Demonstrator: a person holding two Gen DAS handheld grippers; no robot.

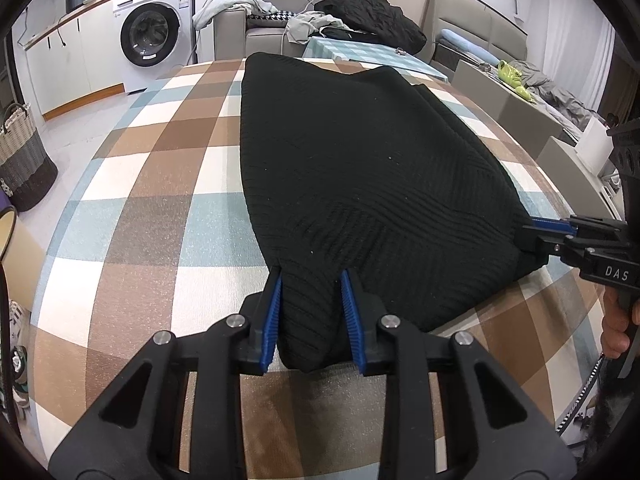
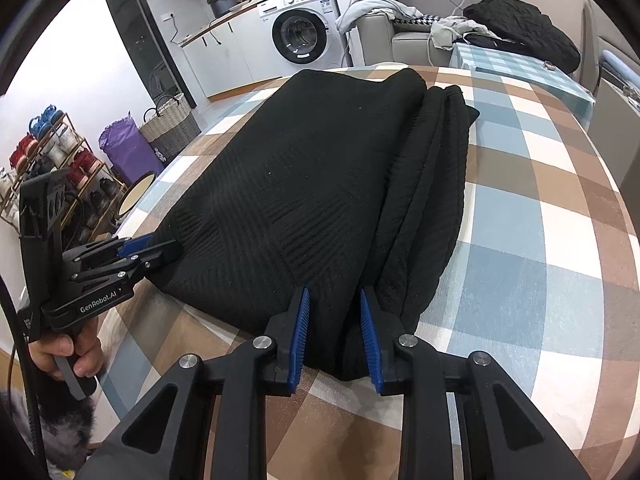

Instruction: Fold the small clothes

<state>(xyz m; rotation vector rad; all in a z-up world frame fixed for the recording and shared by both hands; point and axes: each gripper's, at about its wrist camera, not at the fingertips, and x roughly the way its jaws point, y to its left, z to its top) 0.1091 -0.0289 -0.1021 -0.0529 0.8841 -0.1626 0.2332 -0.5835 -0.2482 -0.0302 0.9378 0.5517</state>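
A black ribbed knit garment (image 1: 360,176) lies folded lengthwise on the checked tablecloth (image 1: 160,208), which serves as the landmark here. The garment's near edge sits just inside the cloth's near border and its far end reaches toward the far border. The left gripper (image 1: 312,312) has its blue-padded fingers (image 1: 274,320) closed on the near left corner of the garment, a bunch of knit pinched between them. The right gripper (image 2: 334,332) likewise clamps the near right corner, where the folded layers stack up; its fingers (image 2: 368,336) press on the fabric from both sides. In the right wrist view, a narrower folded strip (image 2: 436,200) of the same garment lies along the right side of the main panel, touching it. Beyond the far border of the tablecloth stand a washing machine (image 1: 154,32) and a grey sofa (image 1: 272,28) heaped with a dark jacket (image 1: 372,16) and pale clothes. A second, blue-checked cloth (image 1: 372,58) lies just past the far border. Off the tablecloth's left side, on the floor, stand a woven basket (image 2: 172,128), a purple bag (image 2: 124,148) and a shoe rack (image 2: 52,164). Nothing lies on the tablecloth between the garment and its edges.
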